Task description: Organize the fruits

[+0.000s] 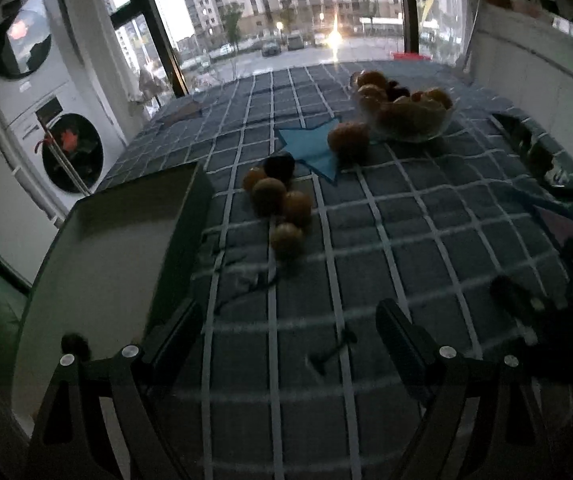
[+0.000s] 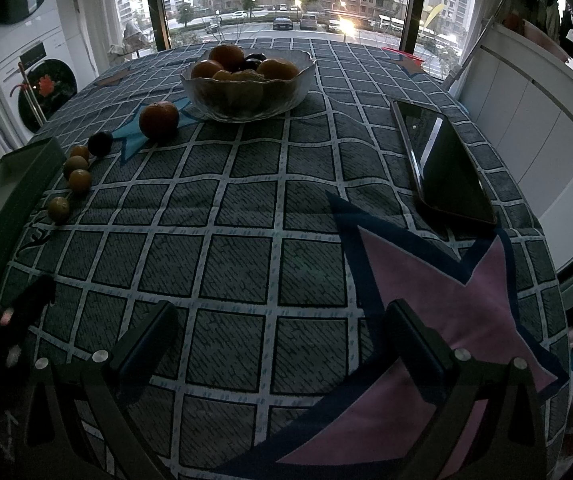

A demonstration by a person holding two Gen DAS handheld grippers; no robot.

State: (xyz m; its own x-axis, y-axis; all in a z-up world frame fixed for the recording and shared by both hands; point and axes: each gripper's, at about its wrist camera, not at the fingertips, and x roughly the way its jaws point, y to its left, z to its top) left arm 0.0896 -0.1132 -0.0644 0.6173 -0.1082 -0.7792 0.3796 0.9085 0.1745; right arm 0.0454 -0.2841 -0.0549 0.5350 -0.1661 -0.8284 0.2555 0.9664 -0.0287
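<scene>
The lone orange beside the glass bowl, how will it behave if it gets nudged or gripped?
The orange looks round and sits free on the tablecloth, so a nudge would probably roll it. Its skin seems smooth, so it may slip between flat pads. It likely gives slightly under a firm squeeze.

The worktop wears a matt woven cloth [image 2: 246, 208], checked, slightly rumpled. The bowl [image 2: 246, 92] is clear glossy glass with a scalloped rim. The phone [image 2: 446, 168] shows a glossy dark screen. The oranges [image 2: 159, 119] look dull-skinned; the box [image 2: 10, 184] matt card.
</scene>
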